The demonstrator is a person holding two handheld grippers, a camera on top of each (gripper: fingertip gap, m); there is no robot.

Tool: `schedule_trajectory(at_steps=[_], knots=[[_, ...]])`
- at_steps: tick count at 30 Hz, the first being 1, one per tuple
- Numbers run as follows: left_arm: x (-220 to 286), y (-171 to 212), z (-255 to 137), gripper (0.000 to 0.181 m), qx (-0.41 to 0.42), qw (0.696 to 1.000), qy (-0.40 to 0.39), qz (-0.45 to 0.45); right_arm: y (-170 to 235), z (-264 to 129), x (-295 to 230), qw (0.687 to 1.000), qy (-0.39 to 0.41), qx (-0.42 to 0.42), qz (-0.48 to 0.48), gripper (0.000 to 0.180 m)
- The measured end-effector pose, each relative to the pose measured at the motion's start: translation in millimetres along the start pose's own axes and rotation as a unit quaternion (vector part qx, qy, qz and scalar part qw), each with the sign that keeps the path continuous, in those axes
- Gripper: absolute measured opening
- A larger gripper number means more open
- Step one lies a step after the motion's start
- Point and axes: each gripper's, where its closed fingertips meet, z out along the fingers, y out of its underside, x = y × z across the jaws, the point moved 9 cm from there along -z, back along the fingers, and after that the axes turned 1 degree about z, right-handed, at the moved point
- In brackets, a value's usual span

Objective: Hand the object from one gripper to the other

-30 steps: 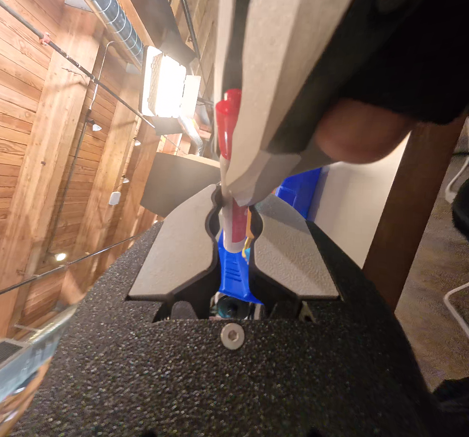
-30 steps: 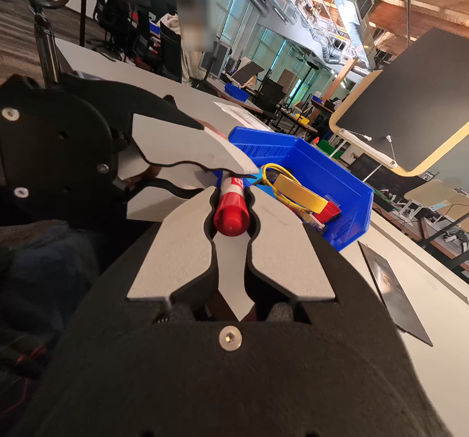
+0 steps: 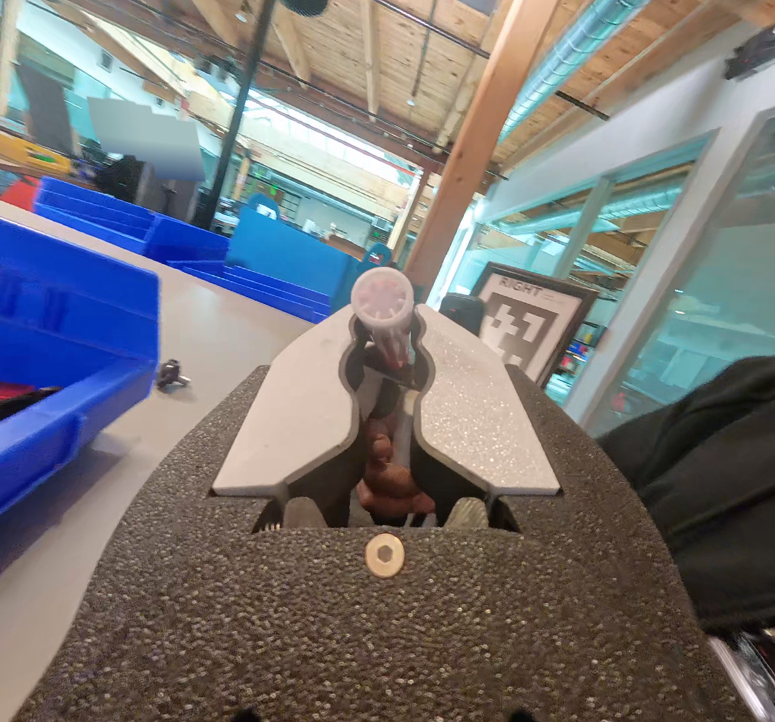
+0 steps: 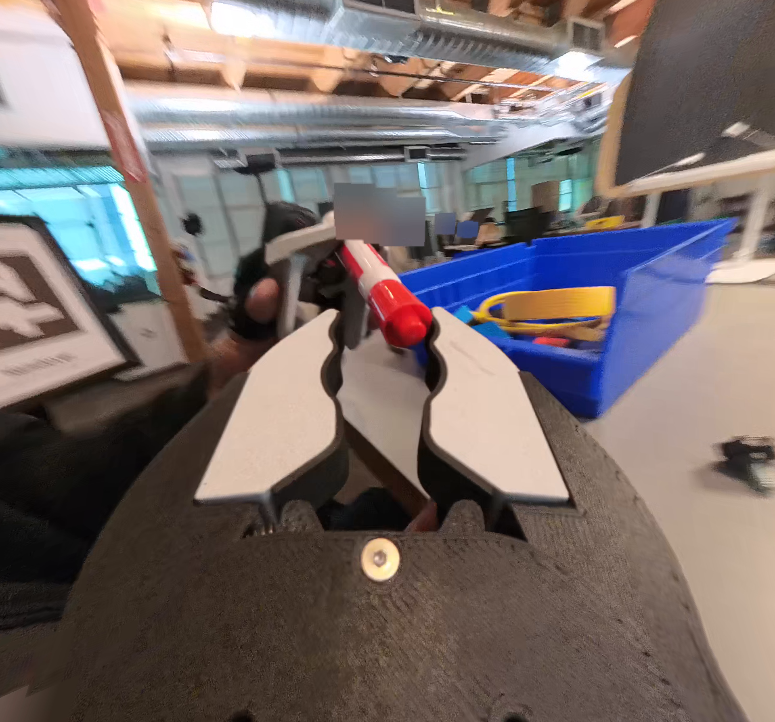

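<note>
A white marker with a red cap is the object. In the left wrist view my left gripper (image 3: pixel 383 318) is shut on the marker (image 3: pixel 381 300), whose white butt end points at the camera. In the right wrist view the left gripper (image 4: pixel 300 259) shows farther off, holding the marker's far end (image 4: pixel 365 265). The red cap (image 4: pixel 398 314) sits between my right gripper's (image 4: pixel 383 315) fingertips, close to the right-hand finger. The right jaws stand wide apart and do not clamp it. The picture is blurred by motion.
A blue bin (image 4: pixel 566 366) holding yellow straps (image 4: pixel 557 303) stands right of the grippers; it also shows in the left wrist view (image 3: pixel 84 324). More blue bins (image 3: pixel 260 257) sit farther back. A small black object (image 4: pixel 746 465) lies on the grey table. A framed black-and-white tag board (image 3: pixel 530 324) leans by a wooden post. Left and right tips are no more than a few centimetres apart.
My right gripper, shut on the red cap before, has opened. The left gripper keeps the marker, and both grippers have swung to new directions.
</note>
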Motion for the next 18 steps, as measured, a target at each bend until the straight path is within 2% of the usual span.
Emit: schedule_trajectory(at_steps=[2, 4, 8, 12, 14, 18], knots=[[1, -9, -7, 0.02, -0.006, 0.999, -0.042, 0.029, -3, -1, -1, 0.992, 0.059, -0.014, -0.108, 0.039], [4, -16, -14, 0.02, -0.026, 0.993, -0.087, 0.078, -7, 0, -7, 0.971, 0.093, -0.03, -0.216, 0.043], [13, -20, -19, 0.02, -0.074, 0.988, -0.096, 0.092, -2, 8, -22, 0.926, 0.088, -0.059, -0.362, 0.043], [22, -11, -18, 0.02, -0.123, 0.992, -0.019, 0.013, 9, 10, -34, 0.903, 0.039, -0.043, -0.425, 0.03], [21, -5, -18, 0.02, -0.122, 0.992, 0.002, -0.027, 11, 12, -39, 0.903, 0.022, -0.036, -0.427, 0.022], [20, -2, -21, 0.02, -0.096, 0.993, 0.015, -0.073, 7, 14, -38, 0.918, 0.015, -0.016, -0.395, 0.019]])
